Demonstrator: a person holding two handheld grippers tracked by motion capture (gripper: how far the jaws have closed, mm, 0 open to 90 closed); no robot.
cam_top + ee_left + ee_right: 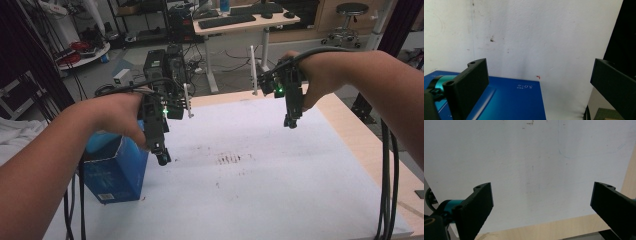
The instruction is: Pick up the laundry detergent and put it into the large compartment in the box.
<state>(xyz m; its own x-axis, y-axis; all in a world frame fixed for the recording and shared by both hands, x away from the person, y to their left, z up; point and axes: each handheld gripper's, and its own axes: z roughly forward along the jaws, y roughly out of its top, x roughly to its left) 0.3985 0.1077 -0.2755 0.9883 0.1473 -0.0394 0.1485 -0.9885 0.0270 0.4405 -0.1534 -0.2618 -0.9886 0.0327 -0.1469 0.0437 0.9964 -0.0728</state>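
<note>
A blue box (116, 172) stands at the left edge of the white sheet (260, 170); its top face with white print fills the lower left of the left gripper view (509, 105). My left gripper (161, 152) hangs just right of and above the box, pointing down, and its jaws stand wide open (537, 82) with nothing between them. My right gripper (291, 121) is held over the far right part of the sheet, also pointing down. Its jaws are wide open (541, 202) over bare white sheet (536, 165).
The sheet covers a light wooden table (360, 145) whose bare edge shows at the right and far side. Faint reddish marks (230, 159) lie mid-sheet. Cables (389, 180) trail off the right edge. Beyond the table stand computer gear (167, 65) and a desk with keyboards (235, 20).
</note>
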